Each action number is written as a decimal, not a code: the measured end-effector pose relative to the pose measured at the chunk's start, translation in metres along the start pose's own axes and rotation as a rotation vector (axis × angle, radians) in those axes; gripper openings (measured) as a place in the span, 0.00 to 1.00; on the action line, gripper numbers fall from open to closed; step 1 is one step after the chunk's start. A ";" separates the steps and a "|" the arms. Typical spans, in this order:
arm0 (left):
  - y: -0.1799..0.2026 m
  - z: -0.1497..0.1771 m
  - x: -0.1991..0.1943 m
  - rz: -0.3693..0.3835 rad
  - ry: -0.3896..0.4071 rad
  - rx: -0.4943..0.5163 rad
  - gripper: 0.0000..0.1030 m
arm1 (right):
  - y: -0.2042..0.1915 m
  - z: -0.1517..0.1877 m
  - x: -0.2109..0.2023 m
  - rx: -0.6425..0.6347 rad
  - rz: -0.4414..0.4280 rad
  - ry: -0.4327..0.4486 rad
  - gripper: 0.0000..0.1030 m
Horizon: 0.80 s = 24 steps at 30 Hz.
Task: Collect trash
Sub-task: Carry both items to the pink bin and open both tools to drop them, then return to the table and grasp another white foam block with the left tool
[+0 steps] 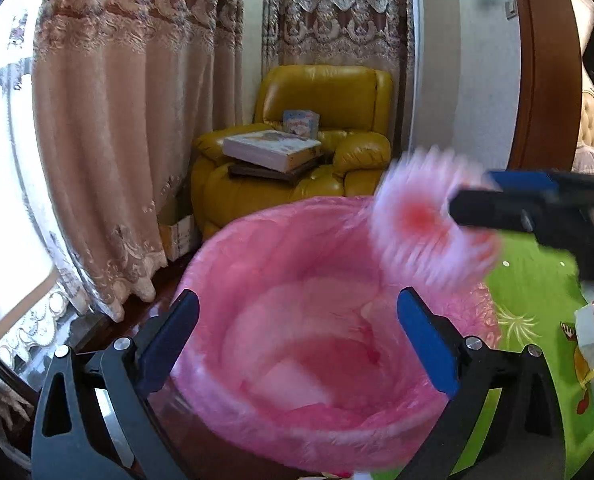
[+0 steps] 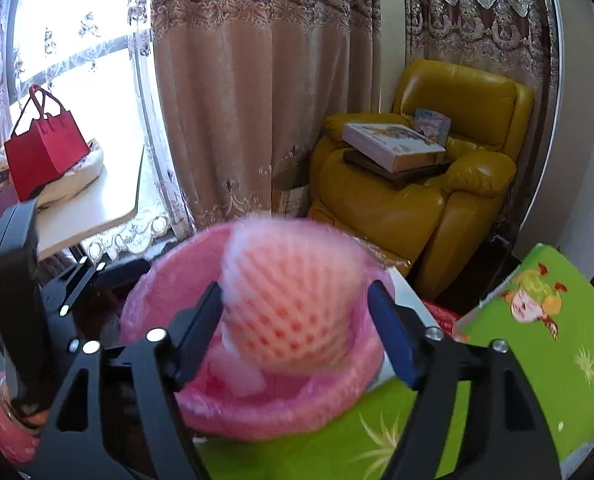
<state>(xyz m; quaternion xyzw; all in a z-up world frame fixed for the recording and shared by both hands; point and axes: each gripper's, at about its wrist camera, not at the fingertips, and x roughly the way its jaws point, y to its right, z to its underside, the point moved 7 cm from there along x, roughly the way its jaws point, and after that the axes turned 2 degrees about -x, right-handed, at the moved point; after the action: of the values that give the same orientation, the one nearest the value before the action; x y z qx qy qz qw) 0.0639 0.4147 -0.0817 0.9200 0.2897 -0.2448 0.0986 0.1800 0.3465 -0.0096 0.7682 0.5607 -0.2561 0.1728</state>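
Right gripper [image 2: 297, 328]: fingers spread wide, foam fruit net [image 2: 293, 300] loose between them, blurred, long axis roughly upright, above pink-lined bin [image 2: 169, 288]. Left gripper [image 1: 297, 340]: wide, empty, over bin rim.

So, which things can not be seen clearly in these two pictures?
- Foam fruit net: motion-blurred in both views; whether the right gripper touches it is unclear.
- Bottom of the pink-lined bin: blurred, contents unreadable, near rim cut by the left gripper.
- Box titles on the yellow armchair: too small.
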 end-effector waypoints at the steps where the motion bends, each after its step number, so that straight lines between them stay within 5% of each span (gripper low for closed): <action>1: -0.003 0.001 -0.005 -0.010 0.008 0.006 0.91 | 0.000 -0.005 -0.001 0.006 -0.010 0.003 0.75; 7: -0.012 0.008 -0.037 -0.045 0.042 0.014 0.91 | 0.003 -0.020 -0.022 0.023 -0.001 0.051 0.78; 13: 0.018 0.015 -0.068 0.000 0.068 0.054 0.91 | 0.027 0.013 -0.092 0.016 0.109 0.078 0.78; 24: 0.203 0.065 -0.110 0.427 -0.036 0.207 0.91 | 0.126 0.170 -0.274 0.177 0.487 0.056 0.84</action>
<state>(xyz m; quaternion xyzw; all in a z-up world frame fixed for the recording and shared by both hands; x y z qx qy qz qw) 0.0783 0.1752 -0.0743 0.9611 0.0602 -0.2630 0.0585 0.1999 0.0016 0.0107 0.8994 0.3394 -0.2337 0.1456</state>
